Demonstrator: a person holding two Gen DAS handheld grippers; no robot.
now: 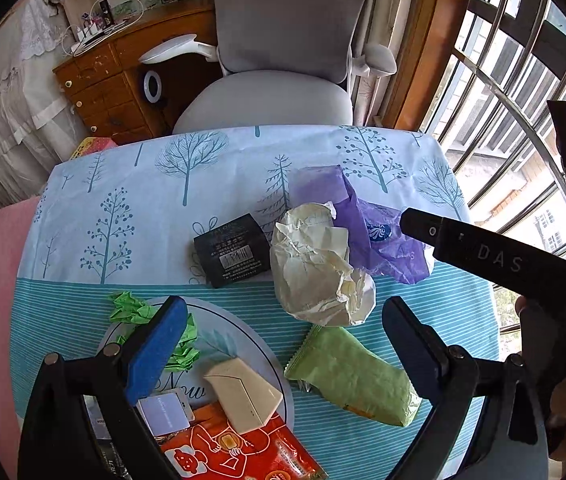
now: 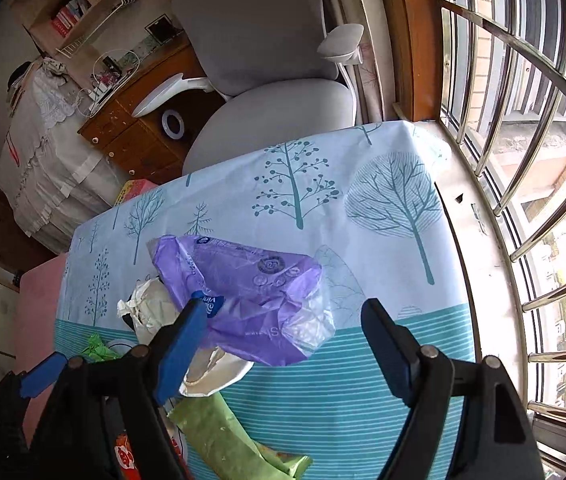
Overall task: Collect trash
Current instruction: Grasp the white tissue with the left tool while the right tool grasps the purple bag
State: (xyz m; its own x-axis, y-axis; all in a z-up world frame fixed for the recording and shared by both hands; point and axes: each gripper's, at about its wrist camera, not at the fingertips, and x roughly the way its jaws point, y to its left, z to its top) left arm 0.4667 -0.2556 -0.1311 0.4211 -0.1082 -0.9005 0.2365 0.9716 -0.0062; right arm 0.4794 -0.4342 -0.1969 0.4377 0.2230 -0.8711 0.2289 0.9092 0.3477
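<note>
Purple plastic film, the bag (image 2: 243, 300) lies crumpled on the tablecloth (image 2: 363, 380), at about eleven o'clock from the right gripper (image 2: 283, 344), whose jaws stand spread with nothing between them; its left pad just overlaps the bag's near edge in that view. The left gripper (image 1: 283, 344) is likewise spread and empty above a green wrapper (image 1: 355, 376) and a beige box (image 1: 243, 396), with the wad of white paper (image 1: 319, 264) at twelve o'clock, touching the bag. By the look of it the bag is very light, limp and a little slick, so it would slide and collapse rather than resist. A pinch on a bunched fold near the middle seems safer than a flat edge, which could slip out.
</note>
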